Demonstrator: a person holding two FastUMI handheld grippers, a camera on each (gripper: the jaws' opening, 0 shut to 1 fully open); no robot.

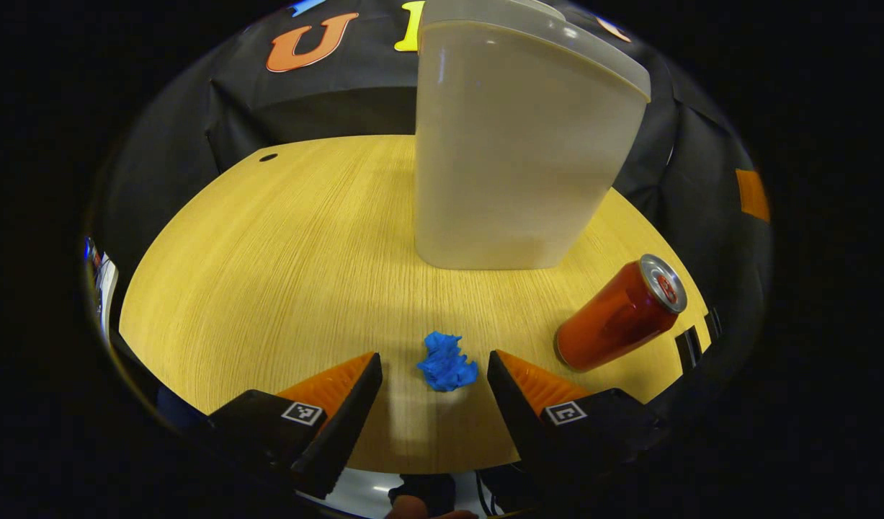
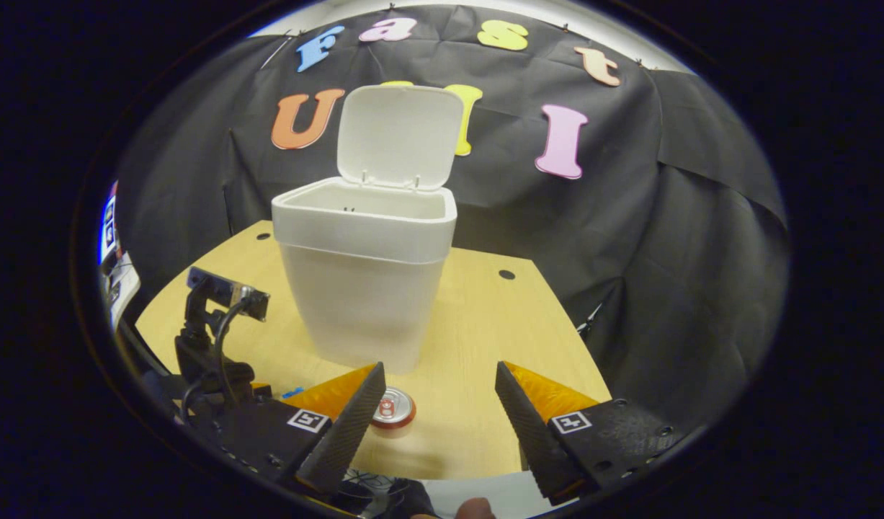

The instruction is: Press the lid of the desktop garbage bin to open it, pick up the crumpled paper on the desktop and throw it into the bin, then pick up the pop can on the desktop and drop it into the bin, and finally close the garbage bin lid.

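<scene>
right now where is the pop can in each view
Left gripper view: the pop can stands on the wooden table at lower right, right of the blue crumpled paper and below the bin's right side.
Right gripper view: the can's top shows at bottom centre, beside the right claw's left finger.
Shared landmark: the white garbage bin, behind the can in both.

White bin, blue crumpled paper, red pop can with silver top, yellow wood-grain table
</scene>
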